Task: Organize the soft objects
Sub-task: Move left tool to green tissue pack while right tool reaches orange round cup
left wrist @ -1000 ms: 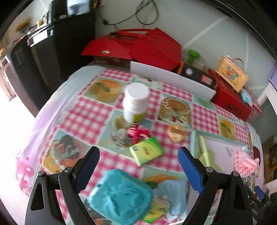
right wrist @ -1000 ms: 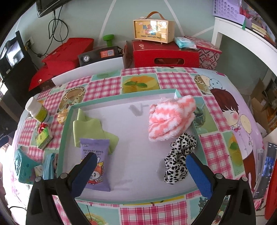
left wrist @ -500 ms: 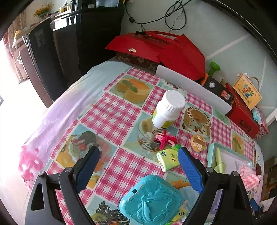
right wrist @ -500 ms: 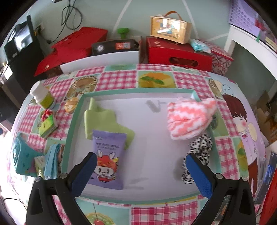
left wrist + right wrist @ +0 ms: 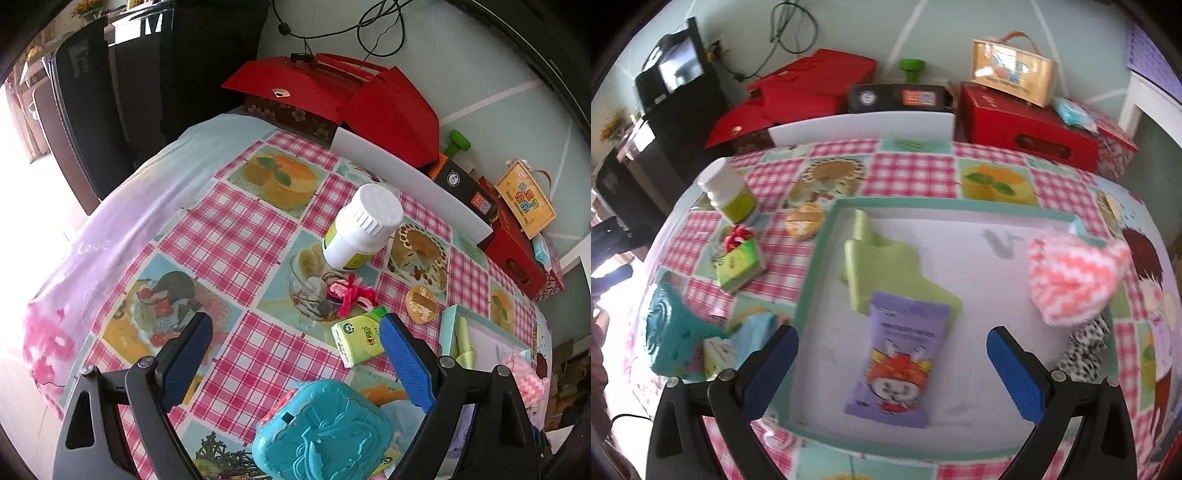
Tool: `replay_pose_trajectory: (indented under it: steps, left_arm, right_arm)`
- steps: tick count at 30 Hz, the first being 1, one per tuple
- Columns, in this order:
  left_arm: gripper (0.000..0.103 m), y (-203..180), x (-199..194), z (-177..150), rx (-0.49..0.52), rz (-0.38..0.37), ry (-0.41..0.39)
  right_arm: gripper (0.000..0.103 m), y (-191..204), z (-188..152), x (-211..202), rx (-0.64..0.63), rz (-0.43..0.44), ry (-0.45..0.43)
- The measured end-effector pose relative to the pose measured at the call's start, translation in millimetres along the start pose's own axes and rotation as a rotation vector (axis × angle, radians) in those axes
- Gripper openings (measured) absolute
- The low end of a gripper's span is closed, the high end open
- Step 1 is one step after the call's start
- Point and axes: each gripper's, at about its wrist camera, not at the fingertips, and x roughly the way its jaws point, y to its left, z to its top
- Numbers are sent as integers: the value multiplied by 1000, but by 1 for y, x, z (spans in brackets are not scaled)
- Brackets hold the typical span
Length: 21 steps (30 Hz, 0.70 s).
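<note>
A white tray with a teal rim point(image 5: 827, 236) holds a green cloth point(image 5: 882, 266), a purple wipes pack point(image 5: 897, 354), a pink-and-white knit piece point(image 5: 1071, 280) and a black-and-white spotted scrunchie point(image 5: 1086, 350). My right gripper point(image 5: 892, 369) is open and empty above the wipes pack. My left gripper point(image 5: 295, 358) is open and empty over the checked tablecloth, above a teal case point(image 5: 325, 435). A light blue cloth point(image 5: 753, 332) lies left of the tray beside the teal case point(image 5: 668, 332). A green tissue pack point(image 5: 360, 336) and a red-pink bow point(image 5: 351, 293) lie ahead of the left gripper.
A white pill bottle point(image 5: 362, 229) stands on the cloth. An orange round snack point(image 5: 421, 304) lies near the tray corner. Red boxes point(image 5: 1027, 125), a black box point(image 5: 897, 98) and a white board point(image 5: 860, 127) line the table's back edge. A black chair point(image 5: 92, 110) stands at the left.
My left gripper has pulled back and to the left, so the teal case sits lower right in its view. My right gripper has moved left and closer over the wipes pack.
</note>
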Motion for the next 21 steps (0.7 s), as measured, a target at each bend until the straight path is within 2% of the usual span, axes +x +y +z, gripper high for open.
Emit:
replay_pose_trajectory:
  steps: [5, 9, 16, 21]
  left_arm:
    - [92, 1, 5, 1, -4, -5, 11]
    - [92, 2, 7, 3, -8, -11, 17]
    - [92, 1, 15, 3, -6, -16, 37]
    - [92, -2, 17, 2, 2, -21, 45]
  right_arm:
    - [103, 13, 9, 1, -17, 47, -33]
    - [103, 25, 16, 3, -47, 33, -52]
    - [103, 40, 17, 14, -86, 61, -45]
    - [103, 45, 15, 8, -104, 25, -87]
